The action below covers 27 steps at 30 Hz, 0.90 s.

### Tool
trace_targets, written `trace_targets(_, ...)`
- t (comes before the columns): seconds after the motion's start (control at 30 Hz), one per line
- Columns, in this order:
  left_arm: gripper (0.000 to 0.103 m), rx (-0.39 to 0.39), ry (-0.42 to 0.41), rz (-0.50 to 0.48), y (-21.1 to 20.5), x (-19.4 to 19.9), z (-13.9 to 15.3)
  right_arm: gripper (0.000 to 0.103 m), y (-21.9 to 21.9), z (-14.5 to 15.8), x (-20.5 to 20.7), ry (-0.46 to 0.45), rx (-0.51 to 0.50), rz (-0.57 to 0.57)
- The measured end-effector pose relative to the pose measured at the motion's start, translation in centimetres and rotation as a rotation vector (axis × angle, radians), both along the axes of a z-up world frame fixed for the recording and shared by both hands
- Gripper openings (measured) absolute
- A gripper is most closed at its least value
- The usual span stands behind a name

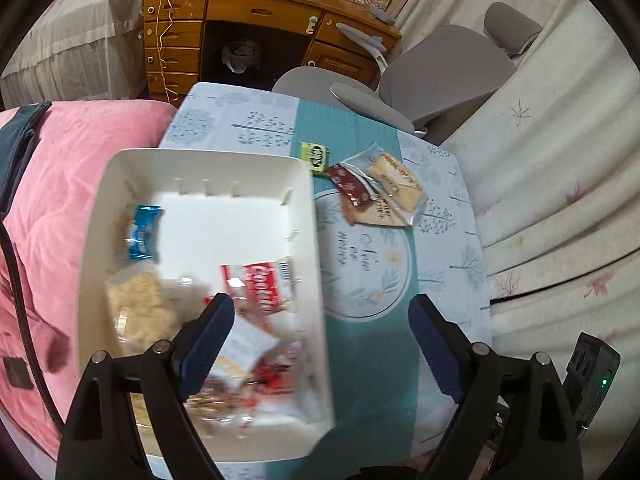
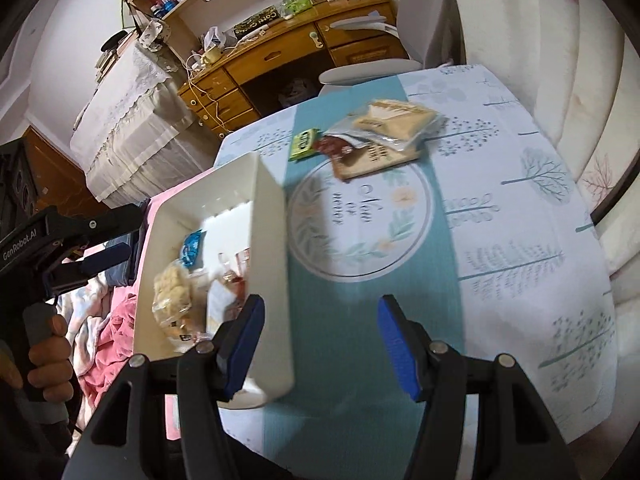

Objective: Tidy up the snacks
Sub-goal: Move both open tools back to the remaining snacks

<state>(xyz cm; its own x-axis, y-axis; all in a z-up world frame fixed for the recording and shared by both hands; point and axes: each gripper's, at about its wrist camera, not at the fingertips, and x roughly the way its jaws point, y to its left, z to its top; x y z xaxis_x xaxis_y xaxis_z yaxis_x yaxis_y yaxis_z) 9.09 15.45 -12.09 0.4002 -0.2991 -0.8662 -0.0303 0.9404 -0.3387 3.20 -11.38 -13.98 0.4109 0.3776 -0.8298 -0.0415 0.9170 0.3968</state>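
Note:
A white plastic bin (image 1: 304, 216) (image 2: 272, 248) stands at the table's left edge. It holds several snack packets: a blue one (image 1: 140, 232), a pale rice cracker (image 1: 136, 300) and a red-and-white one (image 1: 260, 288). A small pile of snacks lies at the table's far side: a green packet (image 1: 314, 154) (image 2: 305, 143), a dark red packet (image 1: 352, 188) and clear-wrapped biscuits (image 1: 396, 184) (image 2: 396, 120). My left gripper (image 1: 322, 324) is open and empty, above the bin's right wall. My right gripper (image 2: 322, 336) is open and empty, just right of the bin's near corner.
The table has a teal and white printed cloth (image 2: 500, 240). A pink blanket (image 1: 60, 200) lies left of the bin. A grey office chair (image 1: 440, 68) and a wooden desk (image 1: 248, 20) stand behind the table. Curtains (image 1: 560, 160) hang on the right.

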Motion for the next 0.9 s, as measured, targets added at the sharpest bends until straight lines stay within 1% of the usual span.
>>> trace_targets(0.17, 0.092, 0.014, 0.019, 0.046, -3.9, 1.2, -0.7, 0.063, -4.2, -1.3, 1.9, 0.053, 0.045, 0.020)
trace_targets(0.3, 0.092, 0.018, 0.039, 0.090, -6.1, 2.5, -1.2, 0.064, -6.7, -2.3, 3.7, 0.085, 0.058, 0.034)
trace_targets(0.43, 0.092, 0.036, 0.063, 0.132, -7.9, 4.5, -2.2, 0.066, -8.2, -3.0, 5.7, 0.096, 0.067, 0.061)
trace_targets(0.53, 0.092, 0.045, 0.086, 0.169, -9.0, 6.2, -3.2, 0.074, -9.0, -3.5, 7.6, 0.091, 0.067, 0.089)
trace_targets(0.6, 0.092, 0.053, 0.103, 0.197, -9.5, 7.4, -3.9, 0.075, -9.4, -3.8, 9.2, 0.085, 0.057, 0.116)
trace_targets(0.73, 0.092, 0.100, 0.170, 0.245, -10.4, 10.0, -6.0, 0.078, -9.8, -4.2, 11.9, 0.062, 0.024, 0.165)
trace_targets(0.8, 0.092, 0.110, 0.192, 0.261, -10.7, 11.1, -6.9, 0.080, -10.0, -4.4, 13.3, 0.044, -0.003, 0.190)
trace_targets(0.87, 0.092, 0.128, 0.220, 0.280, -10.8, 12.3, -7.9, 0.086, -10.0, -4.5, 14.8, 0.017, -0.028, 0.219)
trace_targets(0.9, 0.092, 0.135, 0.231, 0.291, -10.8, 12.8, -8.3, 0.087, -9.9, -4.6, 15.5, 0.005, -0.040, 0.231)
